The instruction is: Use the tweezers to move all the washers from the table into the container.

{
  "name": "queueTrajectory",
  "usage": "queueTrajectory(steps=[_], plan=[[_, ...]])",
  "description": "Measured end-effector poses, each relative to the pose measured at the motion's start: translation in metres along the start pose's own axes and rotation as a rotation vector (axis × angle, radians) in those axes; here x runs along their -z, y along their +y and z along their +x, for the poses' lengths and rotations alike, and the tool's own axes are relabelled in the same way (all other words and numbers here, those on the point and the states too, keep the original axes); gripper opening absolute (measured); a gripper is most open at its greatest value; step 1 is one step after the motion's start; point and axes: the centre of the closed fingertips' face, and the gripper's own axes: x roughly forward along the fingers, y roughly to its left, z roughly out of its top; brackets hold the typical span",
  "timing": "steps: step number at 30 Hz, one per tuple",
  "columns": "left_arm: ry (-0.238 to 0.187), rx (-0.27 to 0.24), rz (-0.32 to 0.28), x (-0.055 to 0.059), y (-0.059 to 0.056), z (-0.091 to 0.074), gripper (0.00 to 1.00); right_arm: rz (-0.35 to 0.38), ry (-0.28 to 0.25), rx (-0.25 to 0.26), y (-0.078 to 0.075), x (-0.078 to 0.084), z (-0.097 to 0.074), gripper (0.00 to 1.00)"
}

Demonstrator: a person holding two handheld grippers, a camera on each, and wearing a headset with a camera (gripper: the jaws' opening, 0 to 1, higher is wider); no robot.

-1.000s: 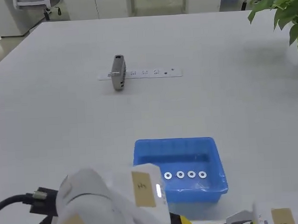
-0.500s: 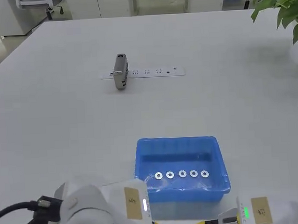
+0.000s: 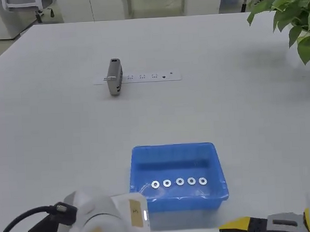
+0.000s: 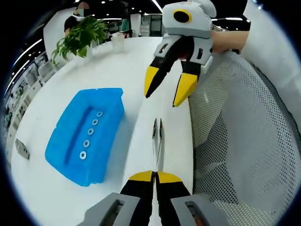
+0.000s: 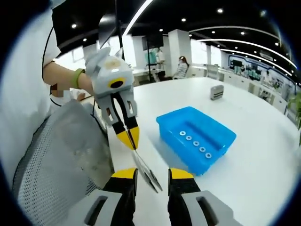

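Observation:
A blue container [image 3: 173, 169] stands near the table's front edge with several washers [image 3: 179, 182] in a row on its floor. My left gripper [image 4: 154, 175] is shut on slim metal tweezers [image 4: 156, 139], which point along the table edge beside the container [image 4: 84, 134]. My right gripper [image 5: 153, 173] stands open, and the tweezers' tips [image 5: 148, 174] reach between its jaws without being clamped. In the right gripper view the left gripper [image 5: 129, 139] comes down from above. The right gripper [image 4: 162, 99] hangs open in the left gripper view. In the head view the left gripper [image 3: 106, 222] is bottom left.
A white power strip [image 3: 142, 77] with a grey adapter [image 3: 114, 76] lies mid-table. Plant leaves [image 3: 287, 15] hang over the far right corner. A mesh chair back [image 4: 235, 141] sits close to the table's near edge. People stand in the room behind.
The left gripper has drawn back toward the near edge, uncovering the left end of the container and the whole washer row. A yellow jaw now shows at bottom right. The camera shifted.

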Motion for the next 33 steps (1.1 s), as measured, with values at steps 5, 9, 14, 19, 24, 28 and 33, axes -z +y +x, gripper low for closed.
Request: queueTrajectory(steps=[5, 9, 14, 19, 24, 28, 33], plan=[[0.03, 0.006, -0.002, 0.005, 0.003, 0.005, 0.0, 0.006, -0.024, 0.08, -0.013, -0.008, -0.022, 0.25], [0.048, 0.002, 0.001, 0.007, 0.005, 0.006, 0.0, 0.002, -0.052, 0.149, -0.022, -0.015, -0.044, 0.26], [0.065, -0.002, 0.004, 0.009, 0.005, 0.008, 0.0, -0.002, -0.091, 0.222, -0.027, -0.022, -0.073, 0.28], [0.063, 0.001, -0.013, 0.008, 0.004, 0.009, 0.0, -0.001, -0.108, 0.268, -0.021, -0.021, -0.092, 0.33], [0.073, -0.001, -0.039, 0.012, -0.001, 0.011, 0.0, 0.026, -0.143, 0.281, -0.013, -0.019, -0.1, 0.37], [0.051, -0.014, -0.135, 0.012, -0.009, 0.011, 0.06, 0.033, -0.157, 0.282, -0.009, -0.019, -0.103, 0.38], [0.023, -0.068, -0.197, 0.013, -0.014, 0.0, 0.19, 0.027, -0.181, 0.274, -0.004, -0.022, -0.105, 0.41]])
